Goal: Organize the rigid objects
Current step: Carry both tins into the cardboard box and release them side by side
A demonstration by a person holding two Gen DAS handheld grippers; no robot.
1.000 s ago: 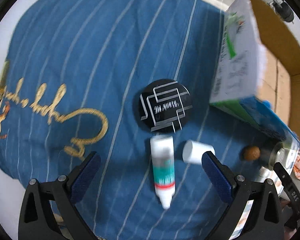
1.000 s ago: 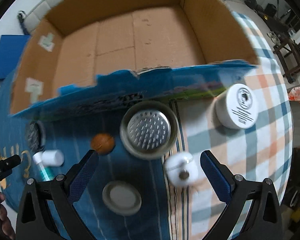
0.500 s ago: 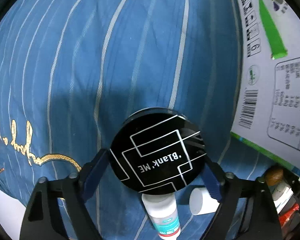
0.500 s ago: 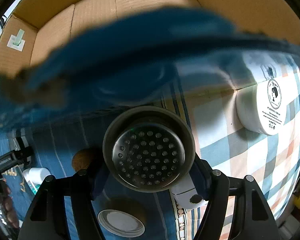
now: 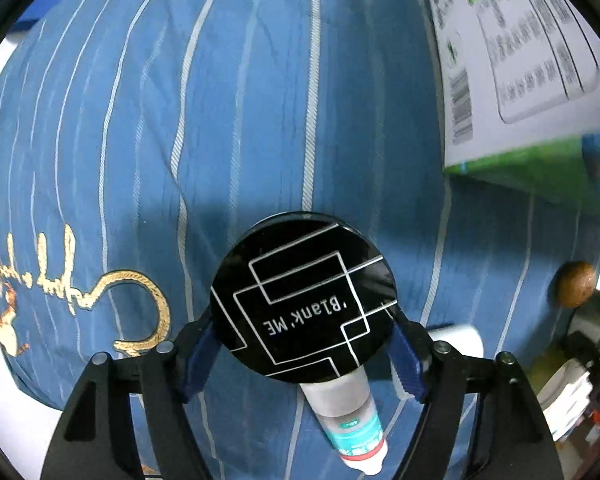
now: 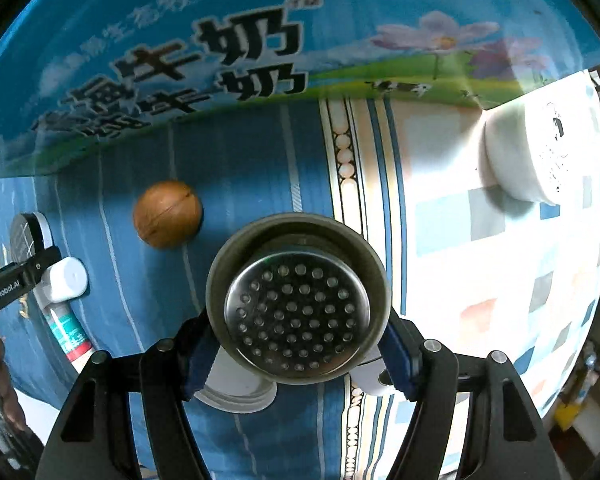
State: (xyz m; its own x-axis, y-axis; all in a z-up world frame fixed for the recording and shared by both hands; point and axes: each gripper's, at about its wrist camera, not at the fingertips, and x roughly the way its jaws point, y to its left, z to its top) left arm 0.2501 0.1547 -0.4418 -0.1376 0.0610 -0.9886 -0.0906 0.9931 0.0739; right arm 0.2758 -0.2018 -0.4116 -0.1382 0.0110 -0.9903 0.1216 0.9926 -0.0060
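Left wrist view: the left claw [image 5: 304,344] grips a round black compact [image 5: 304,300] lettered "Blank ME" by its rim, both blue pads pressed to its edges, above a blue striped cloth [image 5: 240,120] with gold embroidery. Beneath the compact lies a capless white tube [image 5: 350,428] with a teal label; a white cap [image 5: 458,338] rests just beside it. A printed carton [image 5: 512,60] fills the upper right, and a brown nut [image 5: 574,284] sits near the right edge.

Right wrist view: the right claw [image 6: 298,344] clamps a metal cup with a perforated strainer [image 6: 298,300], pads on opposite sides of its rim. The nut [image 6: 167,214] lies just left of the cup, on the cloth below the carton's [image 6: 220,52] blue milk-branded wall. A white jar [image 6: 536,152] stands well apart at right on a checked cloth [image 6: 480,280]. A pale round lid [image 6: 240,394] lies partly hidden under the cup.
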